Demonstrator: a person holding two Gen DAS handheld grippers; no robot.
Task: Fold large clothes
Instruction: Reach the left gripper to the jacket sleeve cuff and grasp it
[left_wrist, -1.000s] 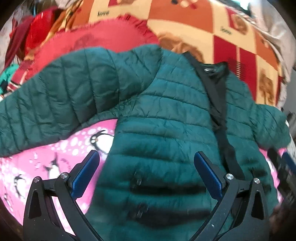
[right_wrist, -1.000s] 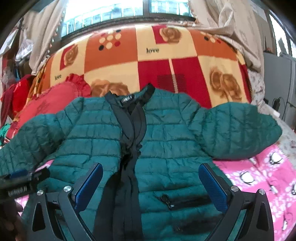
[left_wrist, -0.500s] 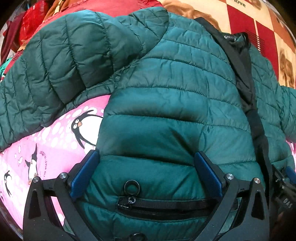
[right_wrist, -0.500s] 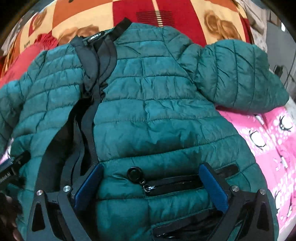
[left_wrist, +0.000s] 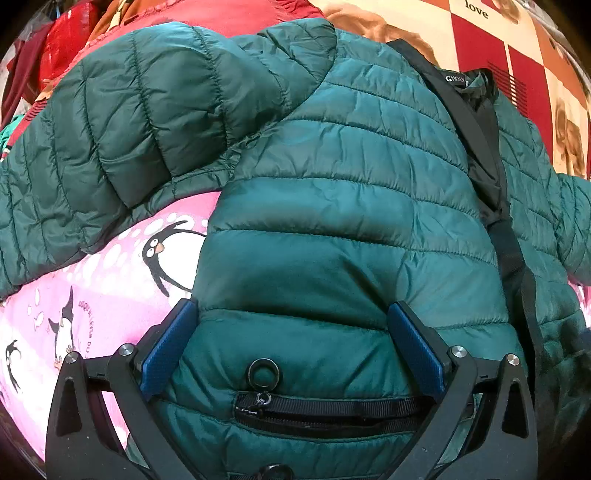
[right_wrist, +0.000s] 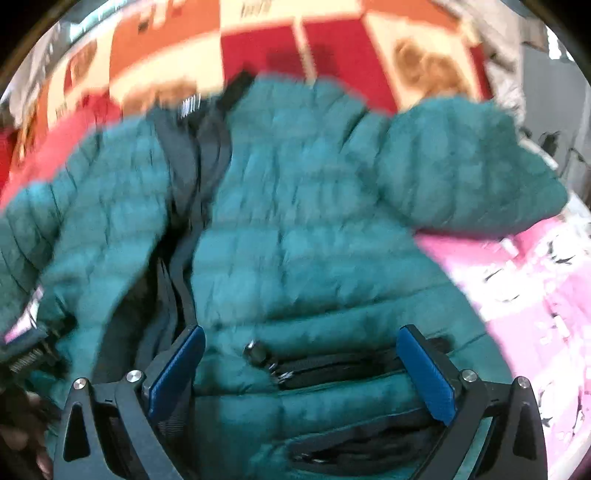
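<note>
A dark green quilted puffer jacket (left_wrist: 343, 206) lies front up on a bed, its black zipper placket (left_wrist: 480, 155) running up to the collar and its sleeves spread out. My left gripper (left_wrist: 291, 332) is open, its blue pads straddling the jacket's lower left panel just above a black pocket zipper (left_wrist: 317, 406). In the blurred right wrist view the jacket (right_wrist: 295, 229) fills the frame. My right gripper (right_wrist: 301, 358) is open over the lower right panel, around the other pocket zipper (right_wrist: 332, 365).
A pink penguin-print sheet (left_wrist: 92, 295) lies under the jacket and shows at the right (right_wrist: 528, 288). A red, orange and cream checked blanket (left_wrist: 517, 48) and a red cushion (left_wrist: 207, 14) lie beyond the collar.
Both grippers have dropped low and close onto the jacket's hem area over the second. The right view is now motion-blurred. Both stay open.
</note>
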